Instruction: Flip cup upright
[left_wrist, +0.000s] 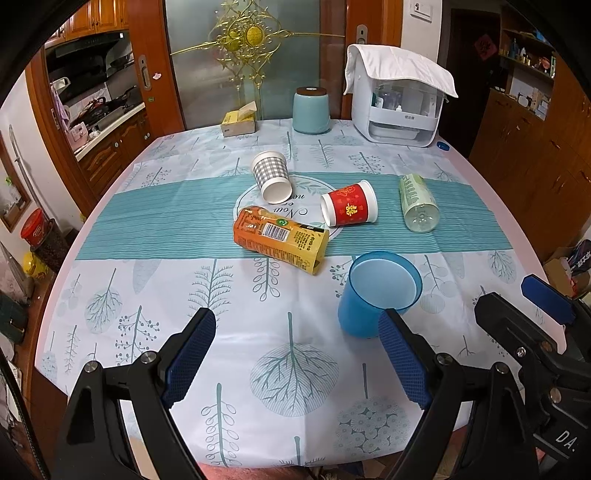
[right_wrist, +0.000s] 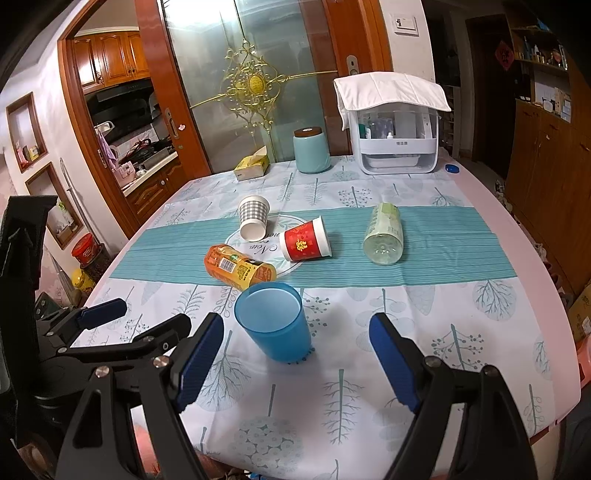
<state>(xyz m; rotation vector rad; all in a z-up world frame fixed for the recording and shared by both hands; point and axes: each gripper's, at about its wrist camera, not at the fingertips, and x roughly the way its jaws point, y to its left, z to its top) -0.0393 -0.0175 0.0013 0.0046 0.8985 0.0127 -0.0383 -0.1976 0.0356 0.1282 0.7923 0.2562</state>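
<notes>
Left wrist view
Left hand-held gripper (left_wrist: 297, 350): jaws are held wide apart, nothing is gripped.
Blue cup (left_wrist: 376, 291): it is seen standing upright on the surface (left_wrist: 147, 295), mouth up, just beside the right finger.
Other cups: a checked cup (left_wrist: 271, 177) and a red cup (left_wrist: 349, 205) are laid on their sides.

Right wrist view
Right hand-held gripper (right_wrist: 297, 354): jaws are spread apart, empty.
Blue cup (right_wrist: 275, 321): it is placed upright between the fingers, not touched.
Juice carton (right_wrist: 238, 266): it is laid flat behind the cup.
Bottle (right_wrist: 382, 234): it is laid on its side.

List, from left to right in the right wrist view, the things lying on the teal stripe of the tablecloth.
Orange juice carton → grey checked paper cup → red paper cup → clear plastic bottle with green label.
</notes>
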